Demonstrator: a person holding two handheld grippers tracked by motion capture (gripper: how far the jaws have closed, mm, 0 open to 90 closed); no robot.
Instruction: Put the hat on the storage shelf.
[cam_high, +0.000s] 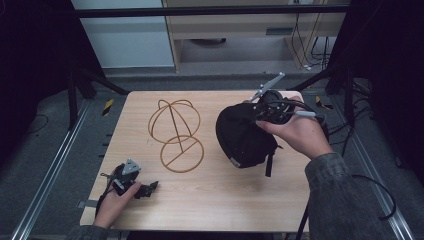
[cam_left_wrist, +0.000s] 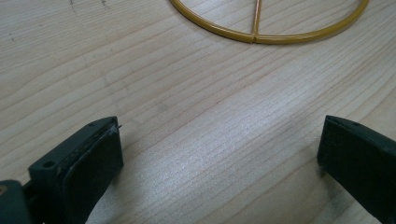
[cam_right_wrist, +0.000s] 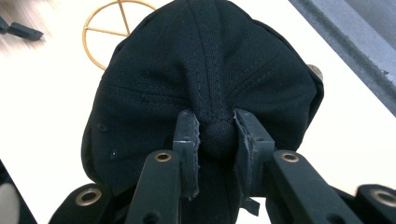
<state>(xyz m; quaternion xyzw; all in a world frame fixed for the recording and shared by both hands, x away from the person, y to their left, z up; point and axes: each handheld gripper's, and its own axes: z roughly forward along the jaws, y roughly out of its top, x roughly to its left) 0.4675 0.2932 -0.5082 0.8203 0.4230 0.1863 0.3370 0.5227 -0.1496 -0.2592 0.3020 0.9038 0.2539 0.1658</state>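
A black cap (cam_high: 242, 136) hangs a little above the right half of the wooden table (cam_high: 210, 200). My right gripper (cam_high: 260, 114) is shut on the cap's (cam_right_wrist: 196, 70) top button, with the fabric bunched between its jaws (cam_right_wrist: 215, 140). A gold wire hat stand (cam_high: 176, 134) stands at the table's middle, its round base (cam_left_wrist: 266, 28) flat on the wood. My left gripper (cam_high: 150, 188) rests low at the front left, open, its fingers (cam_left_wrist: 93, 158) wide apart over bare wood with nothing between them.
The cap's strap (cam_high: 270, 162) dangles toward the table. Metal rails (cam_high: 50, 165) run along both sides of the table, and cables (cam_high: 375, 195) trail off to the right. A light cabinet (cam_high: 225, 35) stands behind the table.
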